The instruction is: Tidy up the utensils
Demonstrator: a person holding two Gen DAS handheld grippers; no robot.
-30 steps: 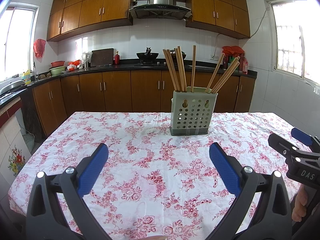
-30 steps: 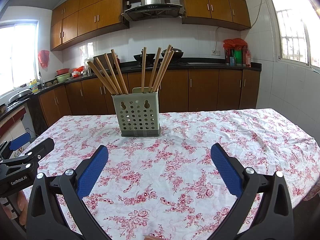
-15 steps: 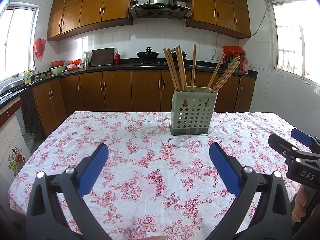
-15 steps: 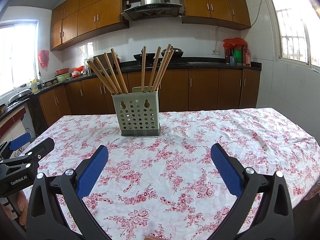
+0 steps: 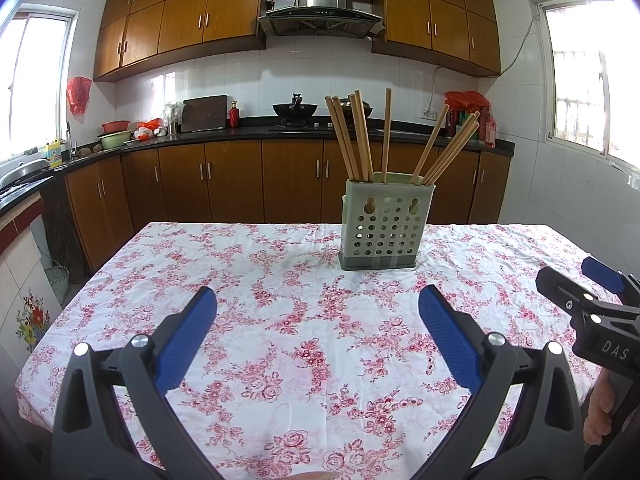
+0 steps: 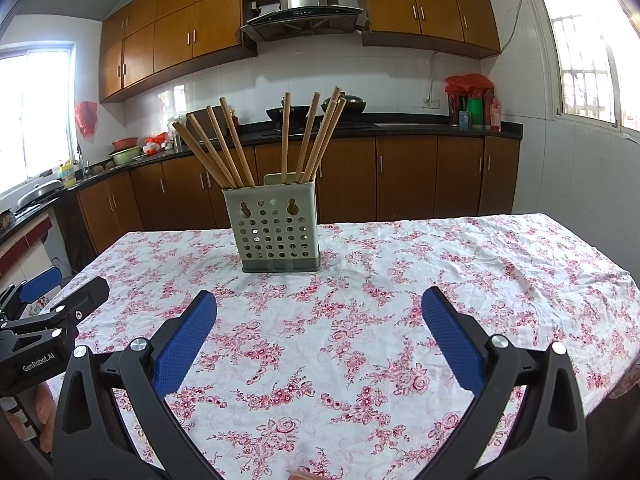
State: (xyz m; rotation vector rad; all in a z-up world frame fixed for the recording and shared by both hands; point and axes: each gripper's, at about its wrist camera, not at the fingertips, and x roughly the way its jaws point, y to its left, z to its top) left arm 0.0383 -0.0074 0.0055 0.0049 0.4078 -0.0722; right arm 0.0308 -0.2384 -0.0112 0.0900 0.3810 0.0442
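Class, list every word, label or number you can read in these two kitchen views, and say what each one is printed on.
"DAS": on the black body of the right tool, cut off at the picture's edge.
"GenRobot.AI": on the black body of the left tool.
Labels on the bottles on the counter: too small to read.
Nothing else is legible.

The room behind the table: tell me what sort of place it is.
Most likely a home kitchen: a range hood hangs over a wok on the counter, wooden cabinets line the walls, and a chopstick holder stands on the floral tablecloth.
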